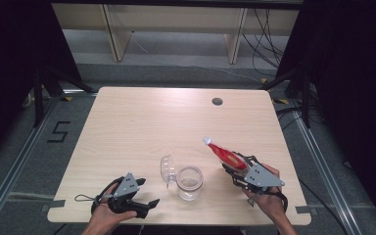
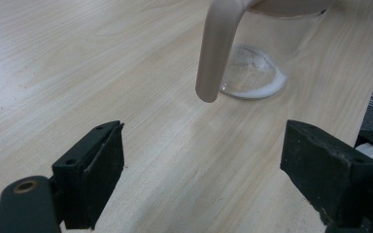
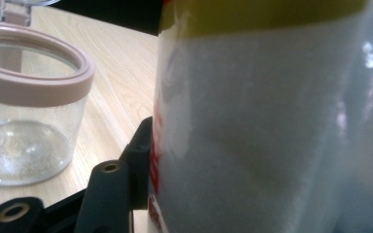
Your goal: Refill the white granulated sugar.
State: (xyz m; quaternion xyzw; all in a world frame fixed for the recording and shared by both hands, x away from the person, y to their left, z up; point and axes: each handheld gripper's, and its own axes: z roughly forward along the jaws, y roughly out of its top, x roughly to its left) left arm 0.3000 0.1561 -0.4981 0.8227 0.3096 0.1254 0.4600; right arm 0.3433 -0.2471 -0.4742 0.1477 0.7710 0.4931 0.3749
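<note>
From the high view, the right tongs (image 1: 231,169) are clenching a red bottle (image 1: 226,155), tilting it nozzle-first, probably for pouring into the glass jar (image 1: 190,183) sitting just left of them on the counter (image 1: 142,122). Left tongs (image 2: 201,170) are hanging released, nothing between, jar just ahead. Right gripper view: bottle (image 3: 272,121) pressing close, blurry, jar (image 3: 29,107) beside it.

We see a light wooden table (image 1: 142,122) with a small dark round grommet (image 1: 217,101) near its far edge. Beyond it a pale shelf unit (image 1: 176,24) stands on the grey floor (image 1: 186,73), with loose cables (image 1: 269,34) at the right.
</note>
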